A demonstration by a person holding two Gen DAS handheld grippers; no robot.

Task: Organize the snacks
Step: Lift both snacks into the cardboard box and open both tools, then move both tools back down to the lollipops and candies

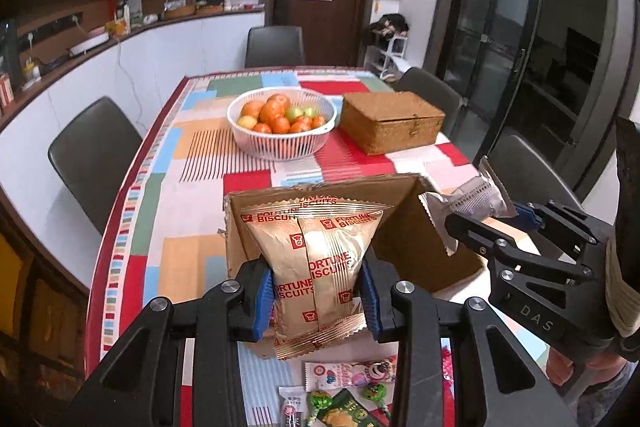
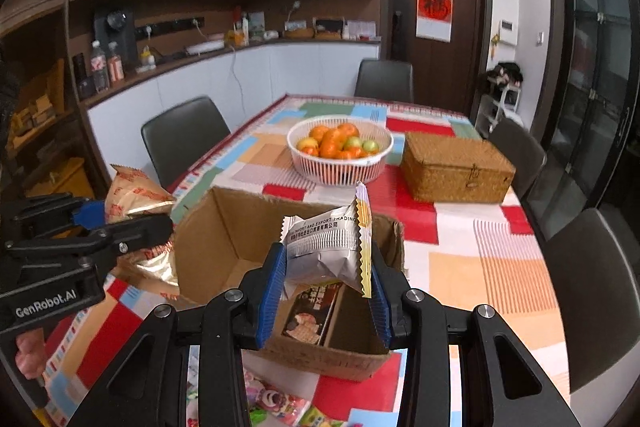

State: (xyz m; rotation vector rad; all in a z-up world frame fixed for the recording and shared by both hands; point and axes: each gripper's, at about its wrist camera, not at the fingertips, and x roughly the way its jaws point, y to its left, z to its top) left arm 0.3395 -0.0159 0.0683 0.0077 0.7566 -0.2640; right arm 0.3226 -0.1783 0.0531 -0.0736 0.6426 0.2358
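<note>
Both hands are busy at once here. The left gripper [image 1: 318, 303] has its blue fingers [image 1: 263, 301] pressed against the sides of a gold Fortune Biscuits packet [image 1: 316, 263], holding it upright in front of the open cardboard box [image 2: 224, 227]. Over on the other side, the right gripper [image 2: 324, 297] has its fingers [image 2: 272, 291] clamped on a silver snack packet [image 2: 328, 251] with a yellow zigzag edge, lifted above the box opening. The two grippers sit near each other, one at each side of the box.

Down inside the box there's already a dark snack pack [image 2: 310, 319] lying on the bottom. The box stands on the bench [image 2: 500, 267], which wears a bright patchwork cloth. In front of the box, a few loose treats lie on the cloth: a pink sweet wrapper [image 1: 352, 373] and green lollipops [image 1: 320, 401].

Farther back on the bench, a white basket of fruit [image 1: 280, 123] sits just beside a woven lidded case [image 1: 390, 121].
</note>
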